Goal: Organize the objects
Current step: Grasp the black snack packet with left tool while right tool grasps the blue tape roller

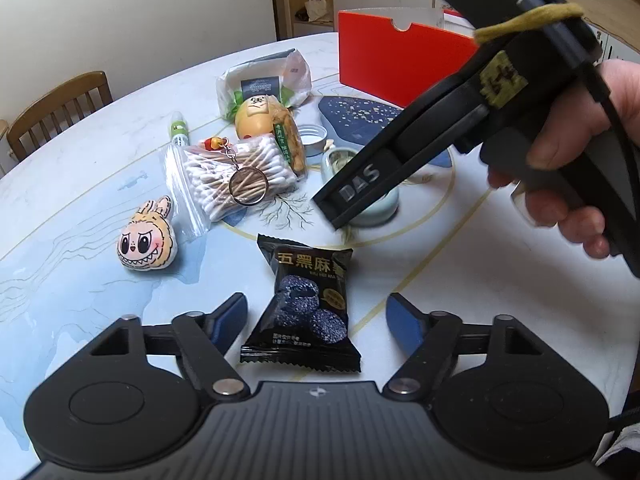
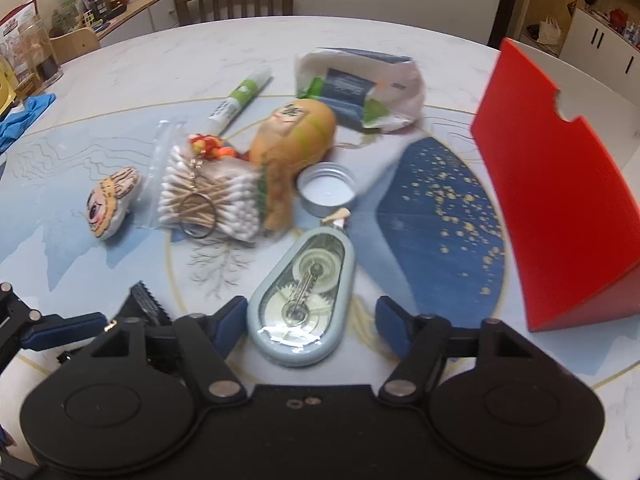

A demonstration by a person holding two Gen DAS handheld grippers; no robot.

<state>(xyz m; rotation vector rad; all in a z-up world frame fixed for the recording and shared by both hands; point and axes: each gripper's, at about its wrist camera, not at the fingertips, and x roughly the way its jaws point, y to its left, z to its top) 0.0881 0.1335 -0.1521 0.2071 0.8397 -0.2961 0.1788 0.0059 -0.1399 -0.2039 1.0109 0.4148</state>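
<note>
black snack packet [image 1: 308, 304] between left gripper [image 1: 316, 320] fingers [image 1: 228, 320]

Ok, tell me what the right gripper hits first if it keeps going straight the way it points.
Most likely the pale blue correction tape dispenser, lying on the table between the right gripper fingers, pads apparently clear of it. Depth is hard to judge.

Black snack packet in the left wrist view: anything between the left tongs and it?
Nothing visible. The black snack packet lies flat on the table between the left tongs' open pads, untouched, with clear gaps either side.
</note>
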